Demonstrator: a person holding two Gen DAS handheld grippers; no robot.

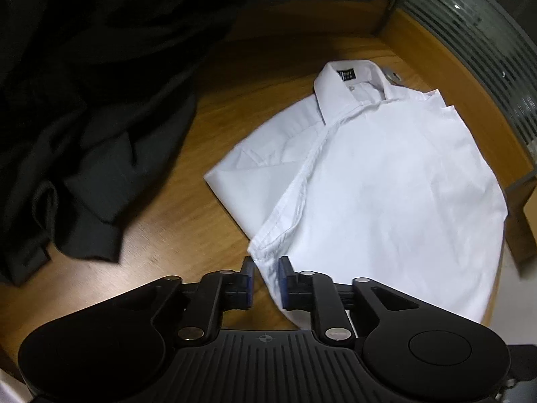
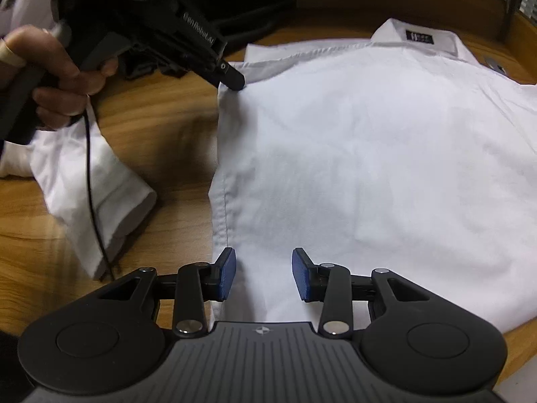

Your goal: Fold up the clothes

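Left wrist view: our left tool (image 1: 265,277) stands narrowly parted astride the smooth white shirt's (image 1: 386,181) stitched edge; right tool (image 2: 263,273) gapes, gripping nothing, above it on woodgrain tabletop (image 1: 188,221)

white shirt (image 1: 386,181): smooth, thin woven cloth, matt, with stitched seams and a dark woven label at the collar. dark garment (image 1: 84,107): matt black cloth, soft and creased; worktop (image 1: 188,221): wood-grain surface with a faint sheen. left hand-held gripper (image 1: 265,277) and right hand-held gripper (image 2: 263,273): matt black plastic, ribbed body, shiny metal pins, textured blue pads (image 2: 228,273).
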